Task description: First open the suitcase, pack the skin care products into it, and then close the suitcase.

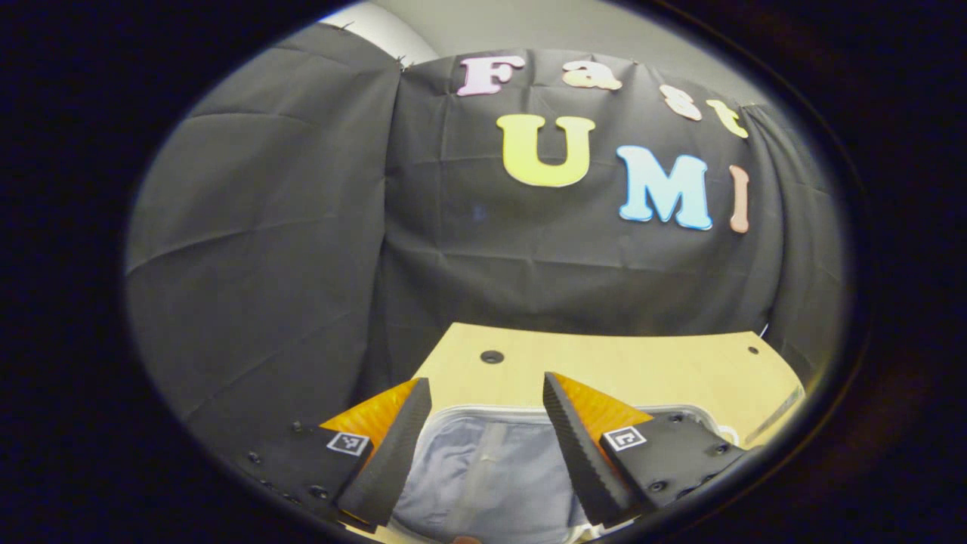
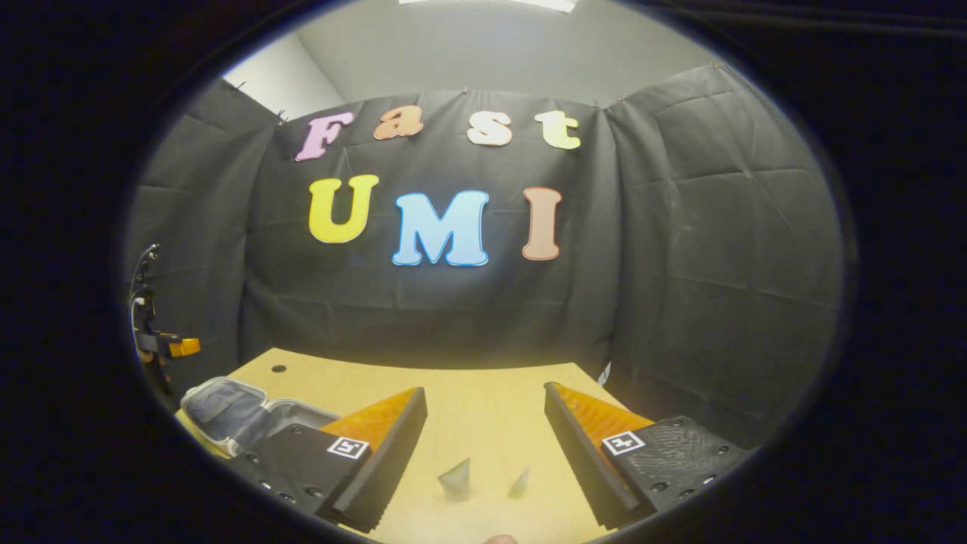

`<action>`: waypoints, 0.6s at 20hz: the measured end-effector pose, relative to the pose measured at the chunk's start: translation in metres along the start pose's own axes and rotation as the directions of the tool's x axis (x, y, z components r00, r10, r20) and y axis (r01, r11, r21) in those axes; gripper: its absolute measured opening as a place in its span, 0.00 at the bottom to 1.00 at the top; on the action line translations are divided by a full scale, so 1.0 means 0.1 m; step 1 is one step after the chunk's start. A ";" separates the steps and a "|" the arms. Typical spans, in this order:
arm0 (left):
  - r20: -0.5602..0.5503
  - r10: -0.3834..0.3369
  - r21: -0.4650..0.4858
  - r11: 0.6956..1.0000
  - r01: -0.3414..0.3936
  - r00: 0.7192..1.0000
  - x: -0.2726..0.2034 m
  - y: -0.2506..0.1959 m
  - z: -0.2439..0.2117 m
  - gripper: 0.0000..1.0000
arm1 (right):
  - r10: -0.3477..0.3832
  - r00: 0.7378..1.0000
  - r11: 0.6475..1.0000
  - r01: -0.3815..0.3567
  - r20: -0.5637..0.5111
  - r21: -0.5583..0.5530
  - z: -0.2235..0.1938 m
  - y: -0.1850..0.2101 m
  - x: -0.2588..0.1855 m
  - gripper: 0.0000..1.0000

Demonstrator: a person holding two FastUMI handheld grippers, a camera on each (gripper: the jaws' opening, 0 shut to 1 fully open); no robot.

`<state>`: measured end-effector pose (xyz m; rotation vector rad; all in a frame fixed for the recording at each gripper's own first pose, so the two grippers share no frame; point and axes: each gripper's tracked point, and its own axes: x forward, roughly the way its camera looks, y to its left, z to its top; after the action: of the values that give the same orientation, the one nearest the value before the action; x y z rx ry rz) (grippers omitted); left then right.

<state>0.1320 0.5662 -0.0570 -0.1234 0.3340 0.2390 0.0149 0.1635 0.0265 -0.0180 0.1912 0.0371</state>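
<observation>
- The suitcase (image 2: 242, 412) lay open at the desk's (image 2: 468, 393) left edge in the right gripper view; the left gripper (image 1: 483, 423) hovered above its grey lining, and its near part was cut off.
- Two skin care tubes (image 2: 455, 480) stood on the desk between the right gripper's (image 2: 483, 446) jaws, their lower ends cut off.
- Both grippers' jaws stood apart, holding nothing.
</observation>
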 end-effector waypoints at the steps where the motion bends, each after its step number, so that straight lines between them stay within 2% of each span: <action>1: 0.011 -0.021 0.004 1.000 0.021 1.000 -0.07 -0.22 0.05 0.96 | 0.007 1.000 1.000 -0.007 -0.005 0.000 -0.02 -0.03 0.02 0.96; 2: 0.027 -0.050 0.007 0.999 0.050 0.998 -0.12 -0.49 0.08 0.98 | 0.012 1.000 1.000 -0.012 -0.004 -0.009 -0.04 -0.08 0.03 0.95; 6: 0.063 -0.150 0.061 0.987 0.146 0.987 -0.30 -1.50 0.10 0.94 | 0.021 1.000 0.999 -0.021 0.006 -0.036 -0.05 -0.28 0.07 0.95; 12: 0.091 -0.316 0.116 0.945 0.305 0.944 -0.48 -3.10 -0.08 0.96 | 0.017 1.000 0.999 -0.017 -0.005 -0.049 -0.15 -0.66 0.07 0.95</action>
<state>0.1639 0.2554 -0.0236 -0.0621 0.2138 -0.0851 0.0212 0.0975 0.0120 -0.0658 0.1949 0.0584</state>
